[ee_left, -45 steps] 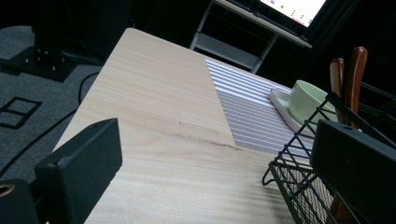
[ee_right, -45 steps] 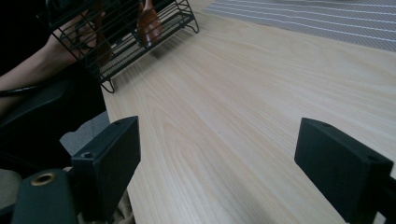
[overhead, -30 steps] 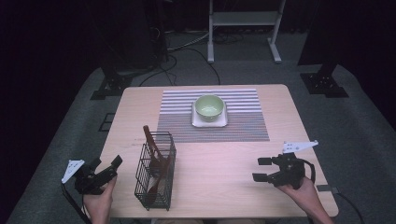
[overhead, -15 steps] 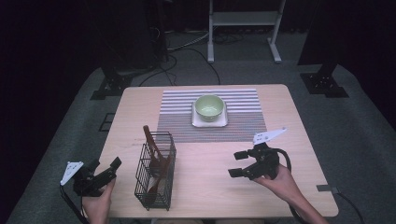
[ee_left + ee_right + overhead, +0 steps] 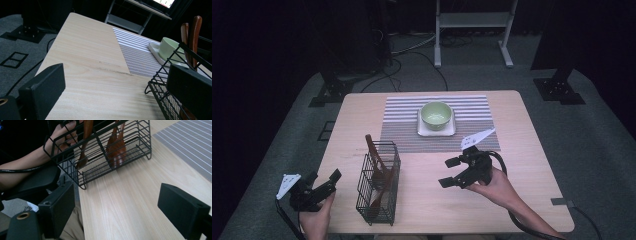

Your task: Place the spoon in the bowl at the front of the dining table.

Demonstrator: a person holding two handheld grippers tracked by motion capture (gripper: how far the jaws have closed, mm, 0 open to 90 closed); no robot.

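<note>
Right gripper view: wooden utensils (image 5: 116,143) cut off above the wire basket (image 5: 105,157); both grippers wide apart, empty.

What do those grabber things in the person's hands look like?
Both are black. The left gripper and the right gripper each have two blocky, flat-faced black jaws. Each carries a pale three-cornered plate on top, and a black cable trails back from each along the forearm. The person's forearms are bare, with no sleeves showing. Close up, the left gripper has a small brass-coloured ring near one jaw.
</note>
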